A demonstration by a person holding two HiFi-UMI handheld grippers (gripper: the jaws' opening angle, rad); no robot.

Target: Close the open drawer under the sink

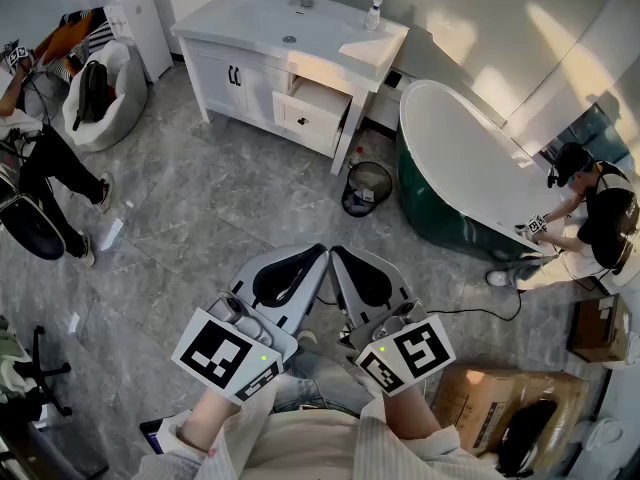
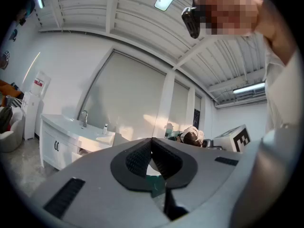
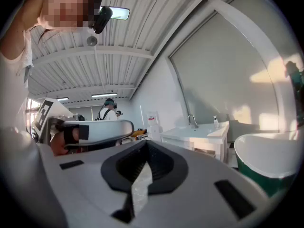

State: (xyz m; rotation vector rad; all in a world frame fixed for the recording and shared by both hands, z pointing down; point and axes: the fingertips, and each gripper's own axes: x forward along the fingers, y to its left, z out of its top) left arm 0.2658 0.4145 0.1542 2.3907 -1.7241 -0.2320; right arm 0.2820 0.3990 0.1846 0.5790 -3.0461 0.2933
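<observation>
The left gripper point(image 1: 318, 256) and the right gripper point(image 1: 338, 256) hung empty, jaws together, well apart from the open drawer point(image 1: 310, 113) under the sink point(image 1: 270, 23), so stepping close and pushing squarely on its front panel seemed wisest.

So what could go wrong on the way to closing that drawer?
The black mesh waste bin stands on the floor near the open white drawer; a step there might kick it. A black cable trails across the grey floor by the person, a possible trip.
</observation>
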